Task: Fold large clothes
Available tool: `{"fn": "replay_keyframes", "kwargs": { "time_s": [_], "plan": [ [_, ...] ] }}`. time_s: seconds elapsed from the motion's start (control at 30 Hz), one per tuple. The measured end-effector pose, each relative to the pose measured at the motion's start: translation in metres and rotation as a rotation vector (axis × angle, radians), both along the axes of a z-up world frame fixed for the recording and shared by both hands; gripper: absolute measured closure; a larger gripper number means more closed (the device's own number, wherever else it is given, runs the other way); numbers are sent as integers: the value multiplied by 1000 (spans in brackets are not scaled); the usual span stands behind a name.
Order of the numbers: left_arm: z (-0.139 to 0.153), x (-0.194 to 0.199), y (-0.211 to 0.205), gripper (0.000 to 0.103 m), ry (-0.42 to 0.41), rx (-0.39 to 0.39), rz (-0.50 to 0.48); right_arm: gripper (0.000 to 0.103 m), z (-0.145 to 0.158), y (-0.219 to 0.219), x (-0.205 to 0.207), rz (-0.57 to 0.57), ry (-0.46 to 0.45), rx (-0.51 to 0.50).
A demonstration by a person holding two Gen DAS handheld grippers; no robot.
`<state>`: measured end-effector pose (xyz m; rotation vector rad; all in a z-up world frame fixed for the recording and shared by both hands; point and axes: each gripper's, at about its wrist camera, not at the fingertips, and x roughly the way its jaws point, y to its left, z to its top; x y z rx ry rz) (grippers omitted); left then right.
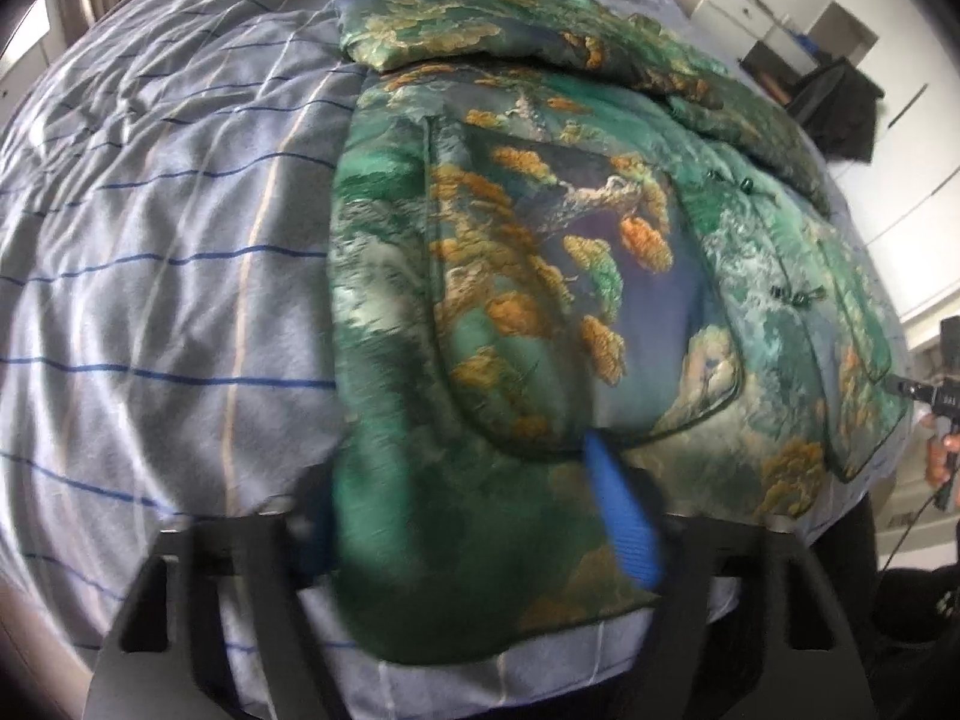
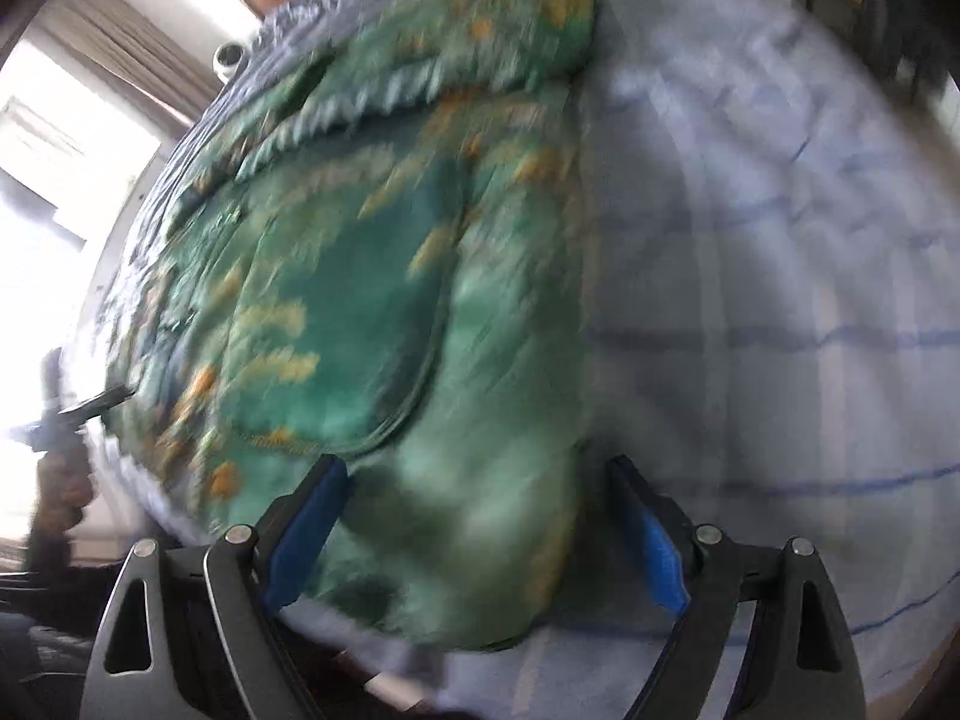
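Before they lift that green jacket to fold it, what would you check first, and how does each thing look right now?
1. Jacket lies flat on the bed: ok.
2. Left hand-held gripper has the hem between its fingers: ok.
3. Left grip firm: cannot tell, blurred.
4. Right hand-held gripper straddles the hem: ok.
5. Right pads pressing the cloth: not ok, a gap shows.
6. Sleeve folded in: ok.

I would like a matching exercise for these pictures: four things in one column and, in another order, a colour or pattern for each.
Things:
1. padded jacket
2. bed sheet
3. pads of the right gripper
4. curtain

Colours:
A. plain blue
B. green with orange and yellow print
C. brown
D. pale grey-blue with thin dark blue lines

Pairs: 1-B, 2-D, 3-A, 4-C
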<state>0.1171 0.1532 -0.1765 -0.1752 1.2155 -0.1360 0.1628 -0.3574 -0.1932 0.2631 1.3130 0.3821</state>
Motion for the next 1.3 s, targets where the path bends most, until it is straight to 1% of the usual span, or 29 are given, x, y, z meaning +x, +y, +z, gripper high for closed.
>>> {"fn": "replay_keyframes", "kwargs": {
  "time_s": [0.03,0.07,0.1,0.13,0.2,0.3,0.4,0.47,0.53,0.6,0.63,0.7,0.77,0.8,0.83,0.9,0.93,1.0,1.03,1.07,1.1,1.13,1.2,1.23,1.27,1.3],
  "plan": [
    [2,-1,2,64,5,3,3,62,1,3,-2,8,-3,3],
    [4,-3,4,76,9,-3,10,76,5,5,-5,15,-19,-14],
    [7,-4,7,85,6,-18,18,86,11,4,-6,9,-33,-16],
    [12,-6,10,87,-2,-46,26,89,15,1,-7,-5,-35,0],
    [22,-12,10,90,-24,-65,25,90,26,-3,-9,-22,-56,28],
    [39,-26,9,91,-56,-73,11,91,41,-1,-16,-3,-91,25],
    [47,-46,12,91,-53,-97,5,91,57,-1,-28,8,-106,33],
    [51,-62,15,91,-36,-125,1,91,63,-2,-36,10,-95,49],
    [59,-83,22,91,-19,-186,8,91,71,-6,-49,5,-79,73],
    [71,-104,32,91,-17,-259,21,91,83,-14,-66,-11,-57,125],
    [76,-111,35,91,-19,-283,27,91,89,-17,-72,-17,-50,150],
    [94,-127,47,91,-38,-365,68,92,105,-25,-85,-36,-50,228],
    [109,-127,54,91,-73,-413,103,92,122,-32,-88,-75,-66,289],
    [117,-122,58,91,-96,-433,114,92,129,-36,-84,-99,-79,321],
    [130,-107,63,91,-139,-463,125,92,137,-40,-77,-117,-98,347],
    [146,-77,71,91,-198,-488,135,92,147,-44,-53,-138,-151,395],
    [150,-67,73,91,-213,-488,138,92,149,-41,-41,-142,-170,403],
    [157,-17,73,91,-252,-457,149,92,153,-39,1,-151,-224,391],
    [156,-5,73,91,-256,-448,154,92,153,-36,20,-154,-235,388],
    [153,22,75,91,-258,-432,162,92,150,-35,39,-157,-245,389],
    [148,41,77,91,-259,-413,166,92,145,-33,68,-164,-260,380],
    [140,69,77,91,-255,-383,188,92,140,-33,86,-172,-267,377],
    [124,109,79,90,-228,-362,210,92,122,-29,133,-209,-265,385],
    [116,119,79,89,-222,-354,226,92,113,-30,149,-237,-267,383],
    [102,136,83,85,-202,-363,256,92,100,-30,169,-272,-257,398],
    [88,152,87,79,-164,-379,281,91,87,-32,180,-290,-245,415]
  ]
}}
